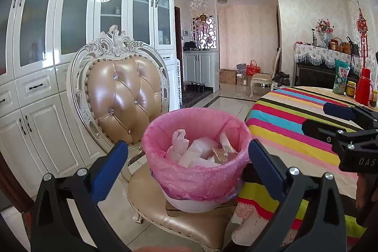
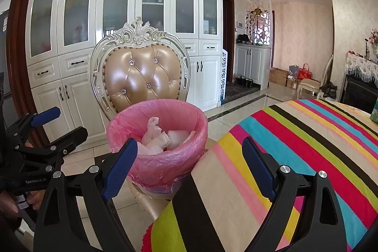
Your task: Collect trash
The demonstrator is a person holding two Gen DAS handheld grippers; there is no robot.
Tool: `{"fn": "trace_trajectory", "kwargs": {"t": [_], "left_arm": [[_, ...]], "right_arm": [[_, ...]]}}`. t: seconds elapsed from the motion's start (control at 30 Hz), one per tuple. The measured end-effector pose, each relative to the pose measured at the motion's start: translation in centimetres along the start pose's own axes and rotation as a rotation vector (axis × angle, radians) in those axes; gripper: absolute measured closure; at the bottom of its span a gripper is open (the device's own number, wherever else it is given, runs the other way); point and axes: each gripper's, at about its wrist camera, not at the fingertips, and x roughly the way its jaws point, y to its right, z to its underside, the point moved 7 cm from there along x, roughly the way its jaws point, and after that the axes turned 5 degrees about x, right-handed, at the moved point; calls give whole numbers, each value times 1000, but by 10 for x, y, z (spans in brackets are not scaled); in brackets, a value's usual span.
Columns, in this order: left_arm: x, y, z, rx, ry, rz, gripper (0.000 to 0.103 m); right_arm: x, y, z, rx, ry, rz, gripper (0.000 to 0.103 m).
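Pink liner (image 1: 196, 178) covers a white bin (image 1: 191, 204), folded over its rim. The bin stands on the seat of a tufted tan chair (image 1: 122, 96), on what looks like a flat brown board; the chair has a carved white frame. Inside the bin: crumpled white bags and paper trash (image 1: 198, 150), lying below the rim.

Left gripper (image 1: 187, 155): jaws spread wide, blue pads on either side of the bin as seen from the left wrist view. Pads are apart from the liner; nothing is held between them. In the right wrist view the same gripper (image 2: 59, 124) shows at the left edge, a hand (image 2: 14, 204) partly visible below it.

Right gripper (image 2: 189, 152): jaws spread wide, nothing between them. Its left pad sits in front of the bin's near rim in that view; its right pad is over the striped cloth. Contact with the liner cannot be told. From the left wrist view it (image 1: 321, 119) appears at the right edge, over the table.

Table (image 2: 295, 145) stands just beside the chair, covered in a multicolour striped cloth. At its far side: a red flask (image 1: 363, 86), a jar (image 1: 350, 89), a green packet (image 1: 341, 77).

White glass-door cabinets (image 2: 122, 4) line the wall behind the chair.
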Motion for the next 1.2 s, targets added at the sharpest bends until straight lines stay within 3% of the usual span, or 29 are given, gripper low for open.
{"fn": "trace_trajectory", "kwargs": {"t": [1.2], "left_arm": [[-5,-2,-1,-16,3,-12,4]], "right_arm": [[-2,-7,-3,1,16,-10,18]]}}
